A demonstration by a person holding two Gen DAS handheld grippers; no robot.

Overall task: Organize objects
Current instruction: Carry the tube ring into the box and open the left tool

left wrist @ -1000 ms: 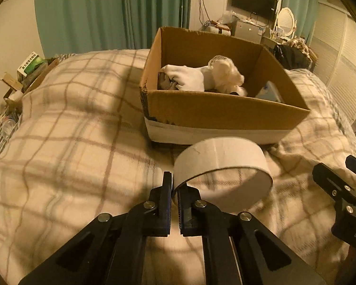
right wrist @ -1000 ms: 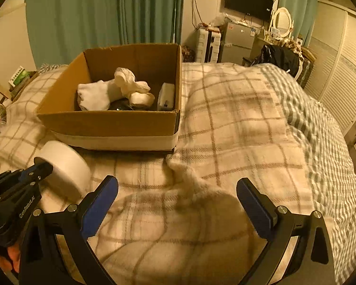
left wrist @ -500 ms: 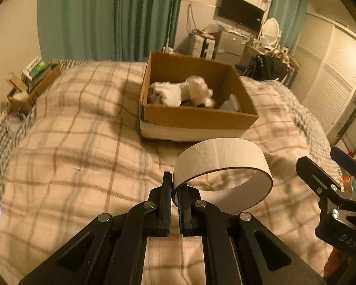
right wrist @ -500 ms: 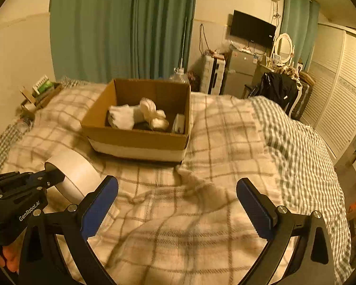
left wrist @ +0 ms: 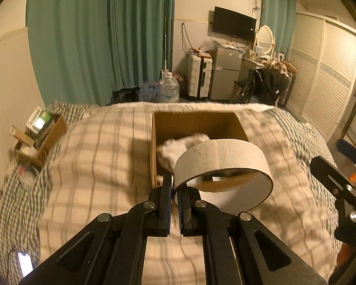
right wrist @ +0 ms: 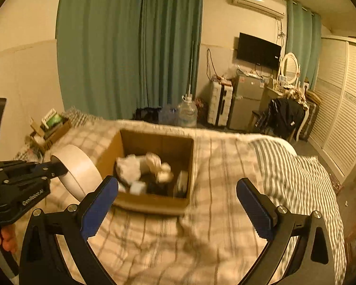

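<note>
At the far left, a small brown cardboard tray of packets and boxes (left wrist: 39, 134) sits at the edge of the bed, beside the cream wall and below the long teal curtains (left wrist: 99, 42). The bed's beige plaid blanket (left wrist: 95, 166) spreads across the middle of both views. The left claw (left wrist: 174, 190) is pressed together on the wall of a wide white ring of cardboard, an empty tape-roll core (left wrist: 222, 163), one finger outside the band and one inside it; the ring is held up in the air above the blanket, just in front of the open brown cardboard box (left wrist: 197, 123) and overlapping its near side in the left wrist view. In the right wrist view the same ring (right wrist: 79, 171) hangs to the left of the box (right wrist: 154, 147), close to its left wall, though whether it touches cannot be told. The box rests on the blanket and holds crumpled white cloth (right wrist: 142, 166), with some small pale and dark items too blurred to name. The right claw (right wrist: 178, 203) is spread wide with nothing between its blue-padded fingers (right wrist: 99, 205), hovering over the blanket near the box's front. To the right, a grey-striped sheet (right wrist: 284, 166) covers the bed's far side, and white louvred wardrobe doors (right wrist: 344, 109) line the wall.
</note>
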